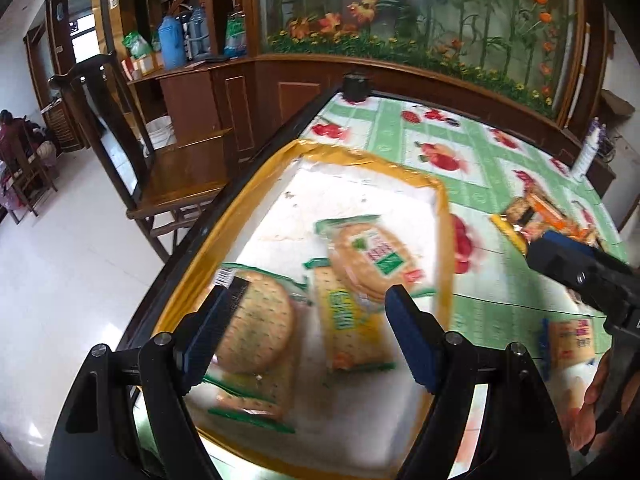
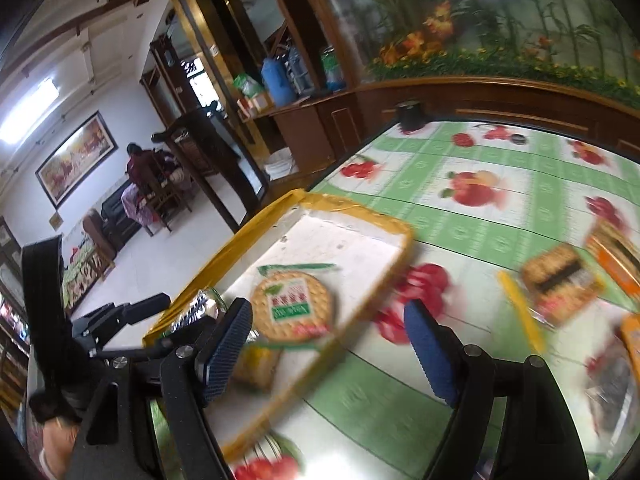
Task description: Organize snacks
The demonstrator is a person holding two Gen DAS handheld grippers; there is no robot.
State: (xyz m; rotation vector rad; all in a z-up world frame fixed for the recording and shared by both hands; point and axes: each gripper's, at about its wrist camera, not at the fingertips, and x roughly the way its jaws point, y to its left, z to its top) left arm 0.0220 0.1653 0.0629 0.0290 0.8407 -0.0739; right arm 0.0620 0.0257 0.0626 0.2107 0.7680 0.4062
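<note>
Snacks first: a round biscuit pack in clear wrap with a green label (image 1: pixel 370 258) lies flat near the middle of the shallow white tray with the yellow taped rim (image 1: pixel 362 158), overlapping a long yellow cracker pack (image 1: pixel 352 320) beside it. To the left of those sits another round speckled biscuit pack with green edging (image 1: pixel 260 328), on top of what looks like one more wrapped pack, though blur makes that hard to call. The tray rests at the near left corner of the table under a green-and-white cloth printed with red fruit (image 1: pixel 472 148).

Left gripper (image 1: pixel 308 332) hangs over the tray, blue pads wide apart, nothing pressed between them; the speckled pack and the yellow pack show in the gap below. Right gripper (image 2: pixel 328 348) is out over the tray's right rim, jaws likewise spread and empty, the green-label pack just beyond its left pad.

Out on the cloth to the right, well apart from the tray, loose snacks are scattered: a brown square cracker pack with a dark band (image 2: pixel 560 280), an orange-wrapped pack (image 2: pixel 616 256) past it, and a pale orange packet (image 1: pixel 570 340) near a hand on the right gripper's handle.

Beyond the table, a dark wooden chair (image 1: pixel 132 152) and a flower-painted glass panel (image 1: pixel 420 12).
</note>
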